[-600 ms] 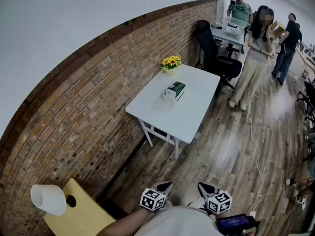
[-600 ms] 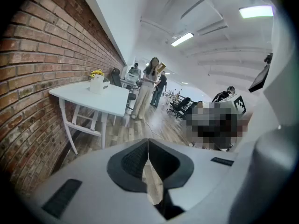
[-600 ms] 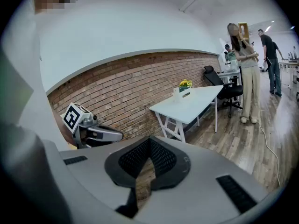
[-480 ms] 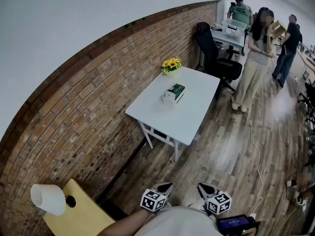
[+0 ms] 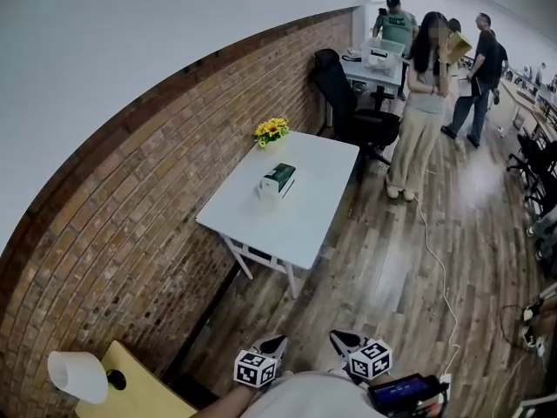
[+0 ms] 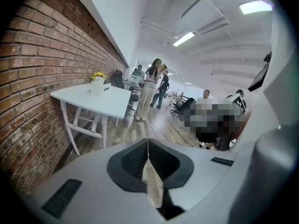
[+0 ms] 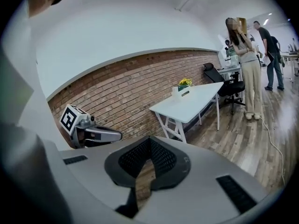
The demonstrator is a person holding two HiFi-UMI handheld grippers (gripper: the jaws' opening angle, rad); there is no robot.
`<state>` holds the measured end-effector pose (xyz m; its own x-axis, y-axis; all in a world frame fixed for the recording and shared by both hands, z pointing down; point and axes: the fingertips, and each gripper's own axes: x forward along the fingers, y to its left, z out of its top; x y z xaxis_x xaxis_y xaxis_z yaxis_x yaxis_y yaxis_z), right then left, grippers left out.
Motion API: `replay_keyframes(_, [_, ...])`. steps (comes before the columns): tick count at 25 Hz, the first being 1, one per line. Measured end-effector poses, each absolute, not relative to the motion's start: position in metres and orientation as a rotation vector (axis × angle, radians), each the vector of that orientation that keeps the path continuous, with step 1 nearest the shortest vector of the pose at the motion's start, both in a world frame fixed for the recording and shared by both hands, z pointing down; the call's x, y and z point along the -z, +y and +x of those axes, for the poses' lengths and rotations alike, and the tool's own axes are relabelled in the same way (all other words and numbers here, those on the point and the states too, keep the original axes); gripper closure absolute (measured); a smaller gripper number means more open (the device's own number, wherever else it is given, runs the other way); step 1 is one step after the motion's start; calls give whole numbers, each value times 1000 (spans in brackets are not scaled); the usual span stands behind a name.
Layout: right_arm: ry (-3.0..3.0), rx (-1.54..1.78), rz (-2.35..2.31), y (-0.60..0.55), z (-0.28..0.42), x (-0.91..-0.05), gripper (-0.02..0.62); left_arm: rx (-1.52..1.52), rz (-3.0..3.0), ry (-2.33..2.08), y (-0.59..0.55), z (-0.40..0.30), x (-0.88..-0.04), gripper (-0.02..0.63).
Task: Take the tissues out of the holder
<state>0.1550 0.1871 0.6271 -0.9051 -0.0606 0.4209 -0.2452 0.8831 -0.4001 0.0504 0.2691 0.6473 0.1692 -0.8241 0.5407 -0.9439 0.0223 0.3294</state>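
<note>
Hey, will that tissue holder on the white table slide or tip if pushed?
The tissue holder looks small and boxy, so probably light. It sits low, so tipping seems unlikely; on the smooth table it would likely slide.

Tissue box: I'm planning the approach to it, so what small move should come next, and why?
Probably a step toward the table. The tissue box sits on it across the floor, well out of reach. The left claw and right claw are both shut, empty and held close to the person's body.
</note>
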Motion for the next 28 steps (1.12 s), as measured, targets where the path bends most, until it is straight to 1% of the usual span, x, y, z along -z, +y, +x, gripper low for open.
replay_keyframes(28, [-2635, -654, 201, 148, 173, -640, 589, -268, 1764, -1732, 243, 77, -648, 594])
